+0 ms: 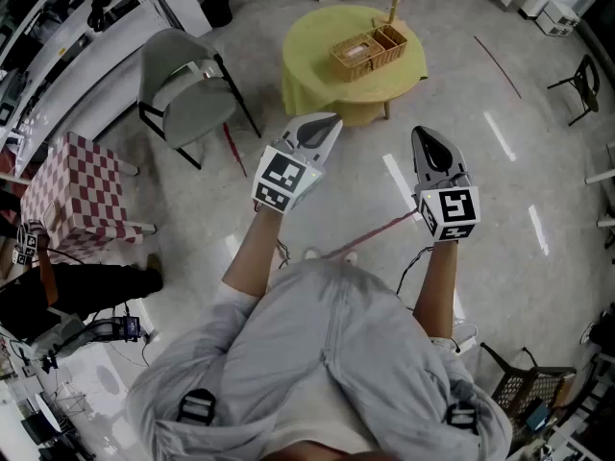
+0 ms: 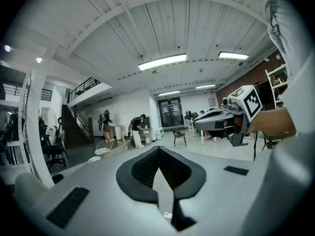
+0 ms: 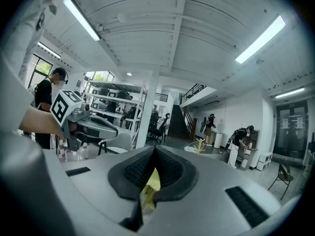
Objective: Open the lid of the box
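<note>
A wicker box stands on a round table with a yellow cloth, ahead of me across the floor. I cannot make out its lid at this distance. Both grippers are held in the air short of the table, pointing toward it. My left gripper has its jaws pressed together with nothing between them. My right gripper is shut too; a strip of yellow cloth shows through the slit behind its pads. Each gripper appears in the other's view, the right gripper and the left gripper.
A grey chair stands left of the round table, and a red-checked table sits further left. A black chair is at the far right, a dark crate at the lower right. Several people stand far off in the hall.
</note>
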Demonstrator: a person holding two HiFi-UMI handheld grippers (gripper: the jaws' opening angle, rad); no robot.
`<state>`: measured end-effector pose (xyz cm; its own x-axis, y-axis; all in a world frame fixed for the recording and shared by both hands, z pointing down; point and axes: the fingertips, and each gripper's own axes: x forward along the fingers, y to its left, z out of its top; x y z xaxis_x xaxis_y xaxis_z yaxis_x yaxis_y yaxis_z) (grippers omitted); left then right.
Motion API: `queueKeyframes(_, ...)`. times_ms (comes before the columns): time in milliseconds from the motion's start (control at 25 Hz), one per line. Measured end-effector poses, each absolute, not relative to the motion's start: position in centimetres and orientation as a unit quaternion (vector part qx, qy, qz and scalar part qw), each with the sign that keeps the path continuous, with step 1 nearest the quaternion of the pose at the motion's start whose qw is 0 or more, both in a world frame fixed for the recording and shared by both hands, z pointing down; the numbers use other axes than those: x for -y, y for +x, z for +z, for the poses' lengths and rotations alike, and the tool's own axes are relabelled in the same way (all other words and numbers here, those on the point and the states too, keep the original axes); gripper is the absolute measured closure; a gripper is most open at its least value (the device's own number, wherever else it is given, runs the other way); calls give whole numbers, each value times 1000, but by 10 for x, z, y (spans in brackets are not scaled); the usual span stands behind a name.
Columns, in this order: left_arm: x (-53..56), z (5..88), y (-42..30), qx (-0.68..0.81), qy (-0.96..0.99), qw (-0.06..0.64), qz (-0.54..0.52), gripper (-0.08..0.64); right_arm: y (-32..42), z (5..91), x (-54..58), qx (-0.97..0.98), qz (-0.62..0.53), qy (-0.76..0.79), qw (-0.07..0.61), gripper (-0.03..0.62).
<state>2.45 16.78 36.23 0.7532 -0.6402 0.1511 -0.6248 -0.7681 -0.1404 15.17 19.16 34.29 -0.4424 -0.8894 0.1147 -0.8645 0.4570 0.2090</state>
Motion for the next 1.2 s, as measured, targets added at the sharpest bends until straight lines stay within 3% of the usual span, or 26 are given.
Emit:
queueKeyframes(760, -131, 382, 55, -398, -907, 39, -134, 532, 214, 354, -150, 851, -65, 501, 142, 572)
queueKeyframes(1200, -67, 407, 50, -404, -901, 34, -155, 531, 204, 368, -89, 857, -66, 494, 132, 572)
